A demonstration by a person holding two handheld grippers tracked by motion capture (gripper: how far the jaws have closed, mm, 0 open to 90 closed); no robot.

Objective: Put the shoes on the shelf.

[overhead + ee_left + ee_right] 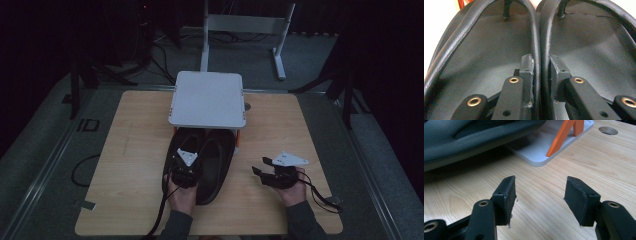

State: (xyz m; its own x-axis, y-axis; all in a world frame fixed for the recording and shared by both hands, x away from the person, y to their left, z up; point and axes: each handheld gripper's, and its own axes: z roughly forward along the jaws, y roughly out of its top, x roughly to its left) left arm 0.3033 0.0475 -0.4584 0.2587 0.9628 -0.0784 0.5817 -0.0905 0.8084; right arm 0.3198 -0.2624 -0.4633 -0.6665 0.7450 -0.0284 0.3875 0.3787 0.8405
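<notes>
The left gripper (541, 72) has its jaws drawn close, one inside each shoe, pinching the two adjoining inner rims of the pair of black shoes (202, 162) between its pads (529, 72); in the high view that gripper (186, 167) sits over the heel end of the pair, the left hand (182, 192) behind it reaching forward from the near edge of the table (135, 150), its forearm roughly straight.

The shoes are slip-ons of grained black material with rounded, padded rims (537, 37); they lie side by side, touching along their inner edges, toes pointing away under the white two-tier stand (207, 99), heels toward the person; the stand's upper tray covers the toes.

The right gripper (539, 195) holds nothing; its jaws stand spread wide above bare wood, pads (576, 195) apart and touching nothing; in the high view it (272, 172) lies to the right of the shoes, well apart from them, pointing left, with the right hand (292, 190) gripping it from behind. Ahead of it are the stand's white base plate (536, 147), an orange leg (560, 137) and the side of a shoe (461, 140).
</notes>
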